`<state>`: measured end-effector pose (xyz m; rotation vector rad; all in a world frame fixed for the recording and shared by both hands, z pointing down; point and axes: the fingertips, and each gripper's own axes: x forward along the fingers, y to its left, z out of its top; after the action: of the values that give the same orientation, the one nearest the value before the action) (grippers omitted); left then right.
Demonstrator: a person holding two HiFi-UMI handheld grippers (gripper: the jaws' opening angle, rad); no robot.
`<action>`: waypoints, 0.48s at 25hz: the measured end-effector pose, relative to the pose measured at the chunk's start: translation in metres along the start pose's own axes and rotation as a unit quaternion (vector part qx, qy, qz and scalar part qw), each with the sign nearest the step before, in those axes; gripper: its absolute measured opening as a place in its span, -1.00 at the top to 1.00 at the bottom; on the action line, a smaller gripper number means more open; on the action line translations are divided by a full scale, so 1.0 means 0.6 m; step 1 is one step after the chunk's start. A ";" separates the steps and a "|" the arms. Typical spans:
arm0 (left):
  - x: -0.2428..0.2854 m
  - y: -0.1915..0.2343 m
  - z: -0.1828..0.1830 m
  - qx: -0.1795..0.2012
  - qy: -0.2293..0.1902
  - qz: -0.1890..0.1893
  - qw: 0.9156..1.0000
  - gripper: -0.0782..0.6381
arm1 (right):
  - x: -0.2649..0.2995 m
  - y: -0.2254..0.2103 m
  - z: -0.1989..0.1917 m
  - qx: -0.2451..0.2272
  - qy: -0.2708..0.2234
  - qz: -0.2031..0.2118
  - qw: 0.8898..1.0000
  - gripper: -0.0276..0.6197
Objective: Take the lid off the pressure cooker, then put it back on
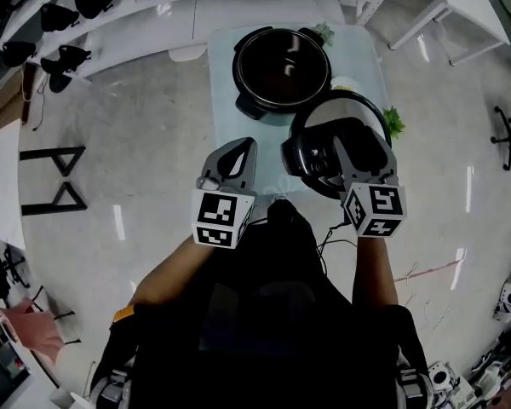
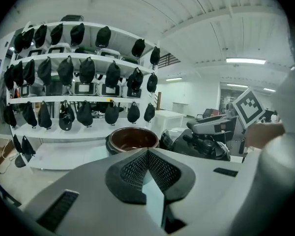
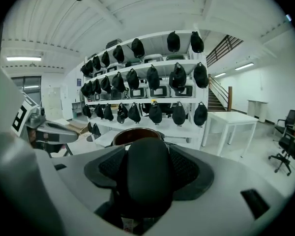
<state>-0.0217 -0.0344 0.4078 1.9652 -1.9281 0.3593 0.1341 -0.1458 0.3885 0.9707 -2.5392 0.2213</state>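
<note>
Right hand-held gripper (image 1: 355, 145) clamps the lid (image 1: 311, 162) by its handle (image 3: 147, 173). Left hand-held gripper (image 1: 237, 158) is closed and empty. Risk: lowered off-centre, the lid could strike the rim of the pressure cooker (image 1: 281, 68) ahead.

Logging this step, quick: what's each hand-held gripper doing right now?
Left hand-held gripper: closed, holding nothing.
Right hand-held gripper: closed on the lid.
</note>
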 end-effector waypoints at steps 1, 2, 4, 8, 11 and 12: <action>0.000 -0.008 -0.003 0.002 0.002 -0.004 1.000 0.76 | -0.008 -0.004 -0.009 0.004 0.002 -0.006 1.000 0.01; 0.001 -0.015 -0.007 0.005 0.004 -0.008 1.000 0.76 | -0.016 -0.009 -0.019 0.007 0.004 -0.012 1.000 0.01; 0.004 -0.030 -0.016 0.009 0.009 -0.017 1.000 0.76 | -0.030 -0.019 -0.040 0.014 0.009 -0.024 1.000 0.01; 0.011 -0.056 -0.033 0.018 0.023 -0.034 0.999 0.76 | -0.046 -0.035 -0.081 0.031 0.020 -0.043 0.998 0.01; 0.019 -0.067 -0.049 0.025 0.032 -0.041 0.998 0.76 | -0.046 -0.043 -0.113 0.040 0.029 -0.050 0.998 0.01; 0.021 -0.068 -0.055 0.027 0.037 -0.041 0.998 0.76 | -0.043 -0.044 -0.122 0.043 0.032 -0.051 0.997 0.01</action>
<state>0.0219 -0.0320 0.4396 2.0294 -1.8039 0.4592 0.1925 -0.1287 0.4433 1.1050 -2.4321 0.3288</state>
